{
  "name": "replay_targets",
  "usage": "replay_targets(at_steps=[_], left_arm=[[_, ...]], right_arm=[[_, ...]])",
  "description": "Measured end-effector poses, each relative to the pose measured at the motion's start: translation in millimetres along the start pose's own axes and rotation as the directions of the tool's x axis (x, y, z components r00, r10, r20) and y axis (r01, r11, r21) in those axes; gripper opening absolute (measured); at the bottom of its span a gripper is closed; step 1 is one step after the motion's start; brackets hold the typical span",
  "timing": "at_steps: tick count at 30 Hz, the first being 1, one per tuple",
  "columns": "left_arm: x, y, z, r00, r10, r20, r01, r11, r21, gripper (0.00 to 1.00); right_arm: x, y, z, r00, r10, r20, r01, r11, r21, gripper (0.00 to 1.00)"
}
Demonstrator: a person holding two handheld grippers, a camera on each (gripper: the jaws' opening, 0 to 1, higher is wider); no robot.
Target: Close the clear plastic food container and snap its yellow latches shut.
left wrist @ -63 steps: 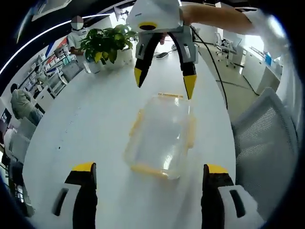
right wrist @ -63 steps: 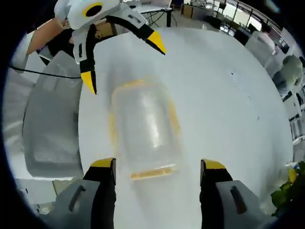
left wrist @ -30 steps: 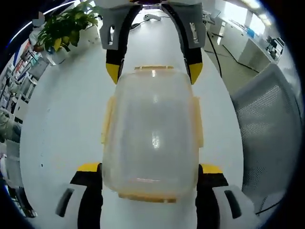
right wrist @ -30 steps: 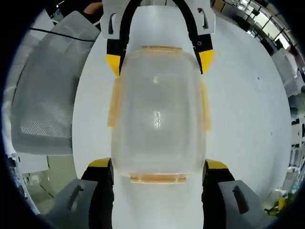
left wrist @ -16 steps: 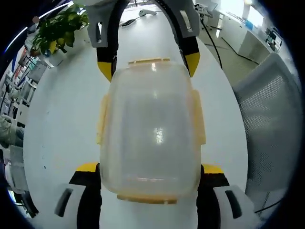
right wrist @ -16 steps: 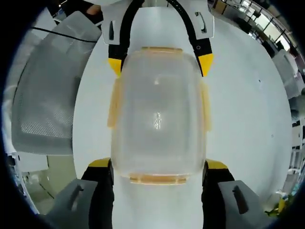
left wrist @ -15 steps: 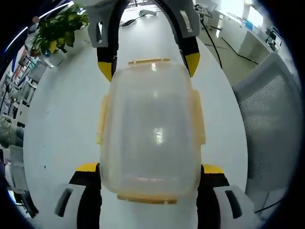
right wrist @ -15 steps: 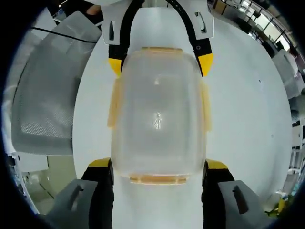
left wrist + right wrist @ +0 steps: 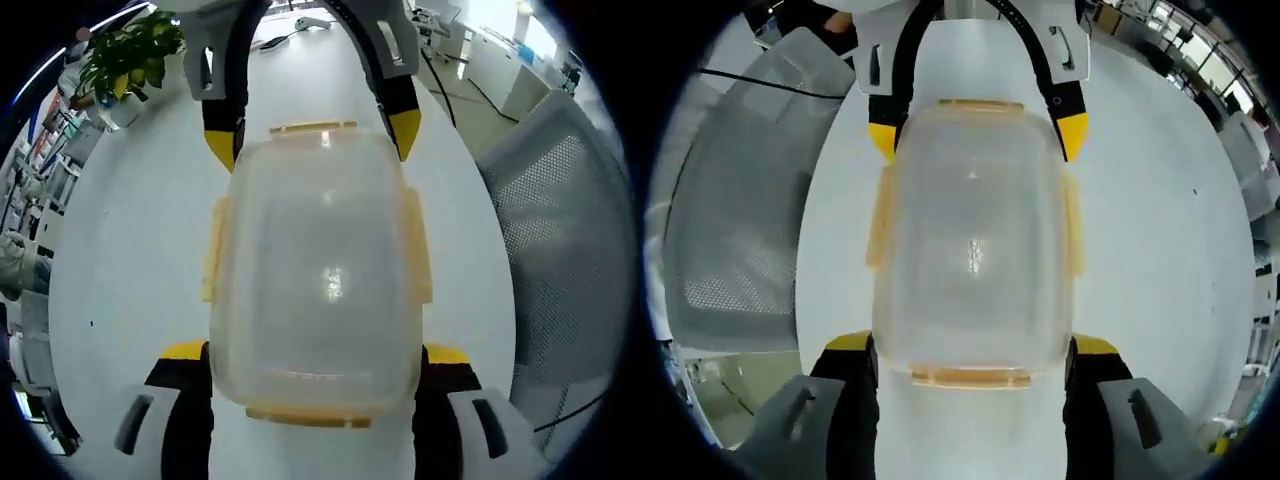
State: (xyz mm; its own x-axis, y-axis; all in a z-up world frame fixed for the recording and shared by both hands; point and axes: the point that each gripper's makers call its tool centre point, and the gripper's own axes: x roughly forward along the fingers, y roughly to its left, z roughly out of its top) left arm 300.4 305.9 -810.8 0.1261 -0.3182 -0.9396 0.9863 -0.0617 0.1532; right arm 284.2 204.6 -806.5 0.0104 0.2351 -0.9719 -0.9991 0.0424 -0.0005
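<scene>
Straddling frosted, rounded plastic container (image 9: 318, 270) on glossy white table (image 9: 130, 230): left gripper (image 9: 312, 352), right gripper (image 9: 971, 345), both wide open, gripping nothing.

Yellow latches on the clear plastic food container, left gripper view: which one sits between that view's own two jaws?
The yellow latch on the container's near short end, at the picture's bottom. The opposite end's latch sits between the right gripper's yellow tips, and the others run along the long sides.

container ends: blocked; left gripper (image 9: 312, 350) and right gripper (image 9: 306, 140) straddle the container (image 9: 315, 270), jaws wide apart
container long sides: bare white table (image 9: 130, 260) by the latches, passable
beyond container: mesh chair (image 9: 560, 260) one side, potted plant (image 9: 125, 60) far corner
</scene>
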Motion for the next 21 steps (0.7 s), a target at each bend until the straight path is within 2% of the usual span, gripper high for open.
replay_targets(at_steps=[7, 11, 21], left_arm=[[-11.6, -9.5, -32.0, 1.000, 0.006, -0.029, -0.007, 1.000, -0.021, 0.79], [-17.8, -17.2, -46.8, 1.000, 0.014, -0.019, -0.015, 0.999, -0.048, 0.79], [-28.5, -34.0, -70.7, 1.000, 0.021, -0.016, -0.022, 0.997, -0.071, 0.80]], right_arm=[[7.6, 6.4, 31.1, 1.000, 0.009, 0.020, -0.008, 1.000, -0.025, 0.73], [12.0, 12.1, 47.2, 0.999, 0.017, 0.029, -0.016, 0.999, -0.046, 0.74], [20.9, 26.4, 74.1, 0.999, 0.035, 0.003, -0.034, 0.996, -0.084, 0.75]])
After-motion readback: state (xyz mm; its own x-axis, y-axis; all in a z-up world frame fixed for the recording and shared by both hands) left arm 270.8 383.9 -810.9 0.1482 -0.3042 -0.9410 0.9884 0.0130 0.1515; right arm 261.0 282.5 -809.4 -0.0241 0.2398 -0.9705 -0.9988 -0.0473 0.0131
